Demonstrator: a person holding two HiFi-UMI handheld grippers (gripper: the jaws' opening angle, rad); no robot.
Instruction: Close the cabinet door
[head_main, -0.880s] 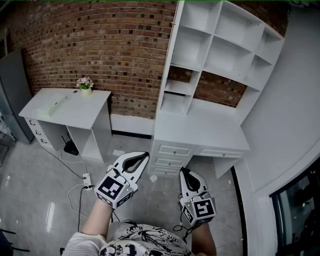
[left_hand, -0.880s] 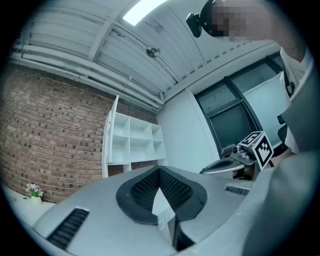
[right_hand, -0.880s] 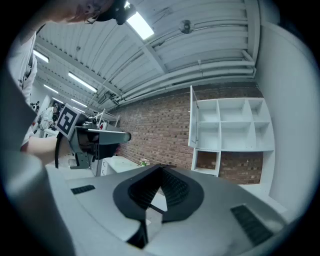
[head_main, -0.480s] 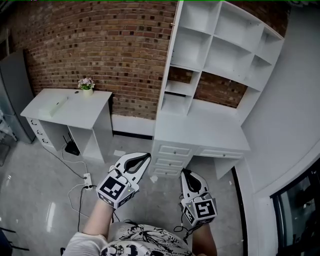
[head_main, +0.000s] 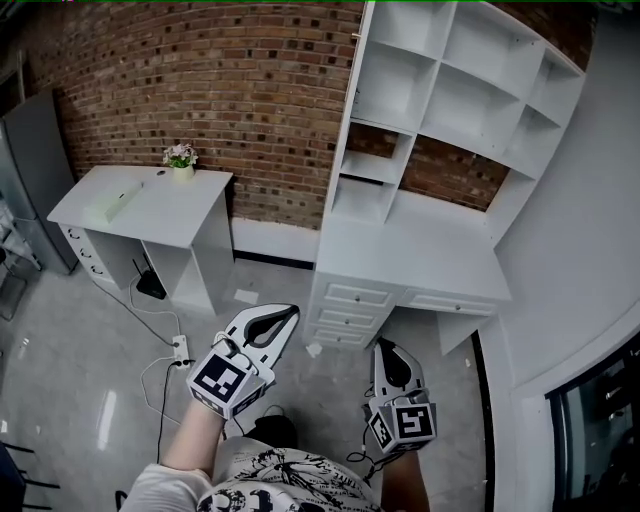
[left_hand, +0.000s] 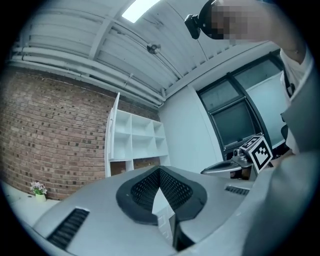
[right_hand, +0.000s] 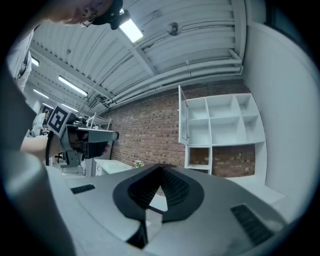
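Observation:
The tall white shelf unit (head_main: 440, 110) stands against the brick wall. Its narrow cabinet door (head_main: 356, 90) hangs swung out at the upper left corner and is seen nearly edge-on. The same door (right_hand: 183, 116) shows in the right gripper view, and the door (left_hand: 113, 131) also appears in the left gripper view. My left gripper (head_main: 287, 312) is held low over the floor, far short of the unit, shut and empty. My right gripper (head_main: 384, 347) is beside it, also shut with nothing in it. Both point toward the shelf unit (left_hand: 135, 137).
A white desk with drawers (head_main: 420, 262) juts out under the shelves. A smaller white desk (head_main: 140, 210) with a flower pot (head_main: 181, 158) stands at the left. A power strip and cables (head_main: 180, 350) lie on the grey floor. A dark window (head_main: 600, 420) is at the right.
The head view has shifted slightly, so the furniture sits a little lower and further right. Both grippers stay shut in much the same place before the body.

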